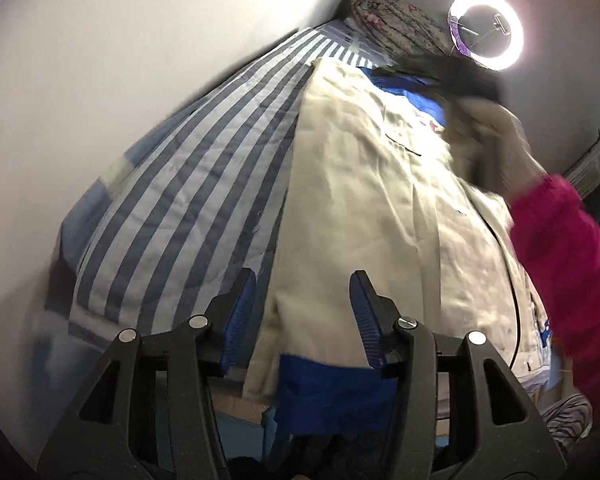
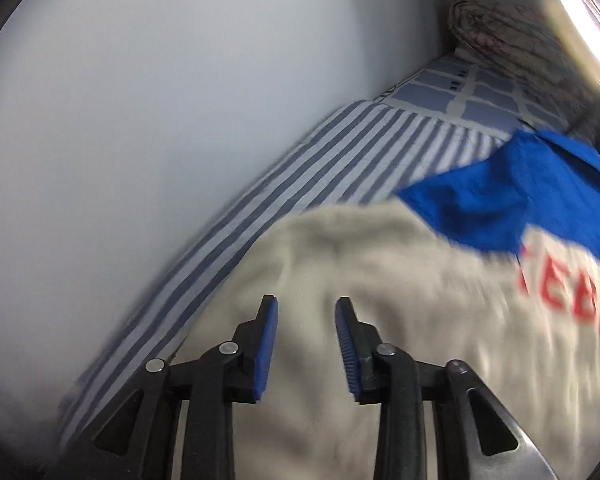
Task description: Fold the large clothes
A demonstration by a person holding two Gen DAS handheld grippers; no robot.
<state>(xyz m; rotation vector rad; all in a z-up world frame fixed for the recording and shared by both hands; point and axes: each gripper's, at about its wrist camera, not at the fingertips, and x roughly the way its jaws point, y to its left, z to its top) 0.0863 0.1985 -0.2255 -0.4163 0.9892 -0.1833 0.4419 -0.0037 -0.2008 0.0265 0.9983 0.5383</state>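
Note:
A large cream jacket [image 1: 360, 184] with blue panels and red lettering lies spread on a blue-and-white striped bedsheet [image 1: 188, 184]. My left gripper [image 1: 304, 276] hovers over the jacket's near left edge, jaws apart, with no cloth pinched between the blue pads. In the right wrist view, my right gripper [image 2: 307, 300] stands open just above the cream jacket [image 2: 380, 272], below its blue panel [image 2: 520, 200], holding nothing. A pink sleeve [image 1: 560, 248] reaches in from the right in the left wrist view, and the tool it carries is a dark blur.
A white wall [image 1: 120, 80] runs along the bed's left side. A rolled floral blanket [image 1: 392, 20] sits at the bed's far end beside a lit ring light [image 1: 486, 30]. A thin black cable [image 1: 518, 300] crosses the jacket's right side. Zebra-patterned cloth [image 1: 568, 420] lies at the lower right.

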